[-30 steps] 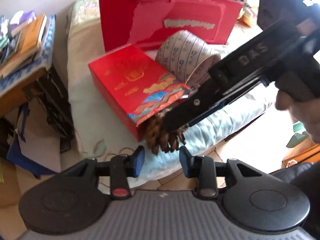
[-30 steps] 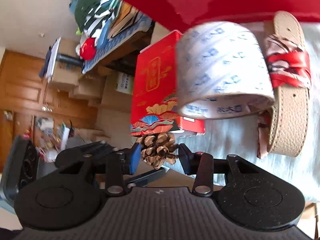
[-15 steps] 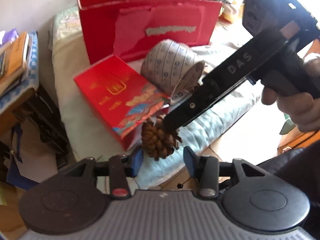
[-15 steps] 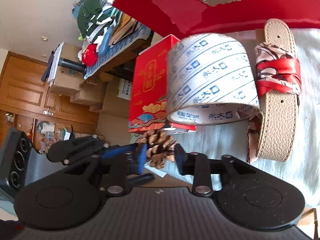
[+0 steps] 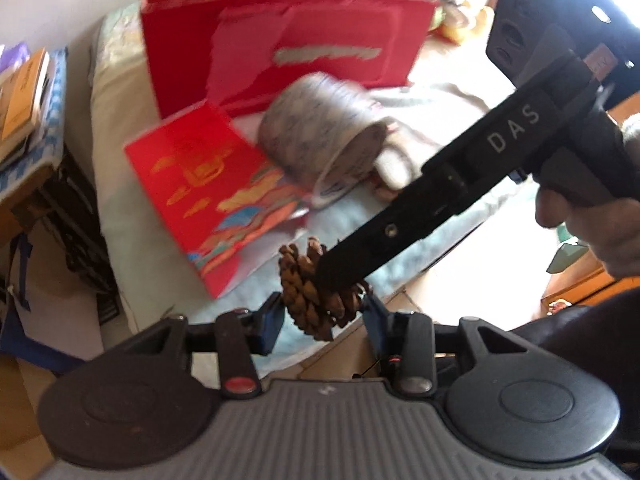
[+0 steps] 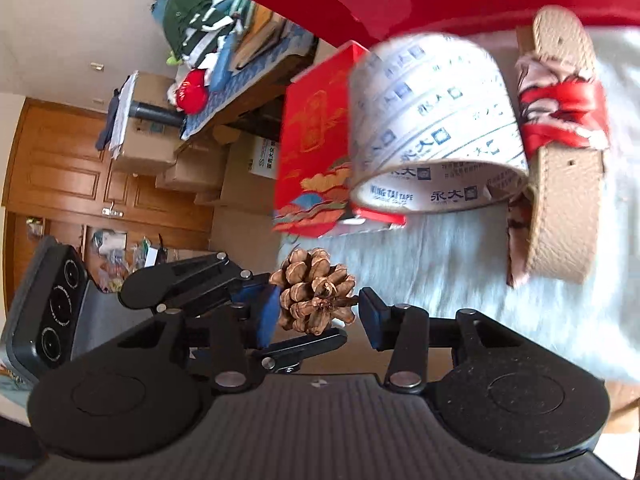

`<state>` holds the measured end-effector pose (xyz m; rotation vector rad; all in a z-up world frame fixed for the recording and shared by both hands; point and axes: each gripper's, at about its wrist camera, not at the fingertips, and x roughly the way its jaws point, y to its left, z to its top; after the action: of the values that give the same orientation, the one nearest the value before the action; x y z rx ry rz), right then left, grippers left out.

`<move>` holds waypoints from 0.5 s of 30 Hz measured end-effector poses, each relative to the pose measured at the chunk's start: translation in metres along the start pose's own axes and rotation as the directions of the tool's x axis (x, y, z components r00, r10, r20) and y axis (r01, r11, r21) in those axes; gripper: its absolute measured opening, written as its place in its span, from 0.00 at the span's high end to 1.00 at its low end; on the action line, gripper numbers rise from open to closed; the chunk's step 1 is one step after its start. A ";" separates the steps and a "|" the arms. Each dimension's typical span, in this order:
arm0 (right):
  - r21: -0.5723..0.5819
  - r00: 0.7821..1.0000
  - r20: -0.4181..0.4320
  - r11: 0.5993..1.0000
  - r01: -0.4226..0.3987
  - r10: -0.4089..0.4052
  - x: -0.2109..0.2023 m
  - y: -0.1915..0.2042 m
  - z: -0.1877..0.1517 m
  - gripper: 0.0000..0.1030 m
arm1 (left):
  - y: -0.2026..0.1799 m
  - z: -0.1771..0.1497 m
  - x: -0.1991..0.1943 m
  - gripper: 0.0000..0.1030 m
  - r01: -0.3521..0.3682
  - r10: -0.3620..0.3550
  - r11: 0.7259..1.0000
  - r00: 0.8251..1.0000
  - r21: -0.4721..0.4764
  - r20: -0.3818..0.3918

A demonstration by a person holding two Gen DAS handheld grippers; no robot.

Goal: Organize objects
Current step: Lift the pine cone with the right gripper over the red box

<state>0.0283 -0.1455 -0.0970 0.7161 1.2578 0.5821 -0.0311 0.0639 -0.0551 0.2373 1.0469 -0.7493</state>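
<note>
A brown pine cone [image 5: 316,300] hangs in the air at the near edge of the bed, between both grippers. My left gripper [image 5: 322,316] has its blue pads closed against the cone's sides. In the right wrist view my right gripper [image 6: 318,312] stands open around the same cone [image 6: 314,292], its right pad clear of it. The right gripper's black body [image 5: 460,184] crosses the left wrist view from the right. A large open red box [image 5: 280,36] stands at the back of the bed.
On the pale sheet lie a small red printed box [image 5: 208,188], a big tape roll [image 5: 316,140] and a beige belt with a red scarf [image 6: 560,132]. A cluttered side table [image 5: 28,92] stands left of the bed. Floor lies below the bed edge.
The right gripper has opened and let go of the pine cone. The left gripper has moved up around the cone and closed on it. Both have drawn back from the bed.
</note>
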 end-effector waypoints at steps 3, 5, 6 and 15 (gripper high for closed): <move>-0.044 0.999 0.043 0.999 -0.004 0.006 -0.029 0.011 0.001 0.55 | -0.009 0.016 -0.020 0.59 0.021 -0.024 0.999 0.998 0.044 0.062; -0.066 0.996 0.094 0.998 -0.007 0.013 -0.051 0.016 0.007 0.55 | -0.015 0.035 -0.029 0.59 0.013 -0.021 0.997 0.994 0.074 0.108; -0.082 0.992 0.124 0.997 -0.006 0.016 -0.064 0.020 0.012 0.55 | -0.018 0.046 -0.034 0.59 0.001 -0.014 0.995 0.990 0.095 0.137; -0.188 0.933 0.357 0.982 0.031 0.039 -0.148 0.035 0.082 0.55 | -0.017 0.167 -0.049 0.59 -0.031 -0.014 0.990 0.947 0.135 0.321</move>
<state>0.0752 -0.2455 0.0361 0.6300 0.8474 0.5381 0.0597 -0.0128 0.0726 0.2288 0.6852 -0.8231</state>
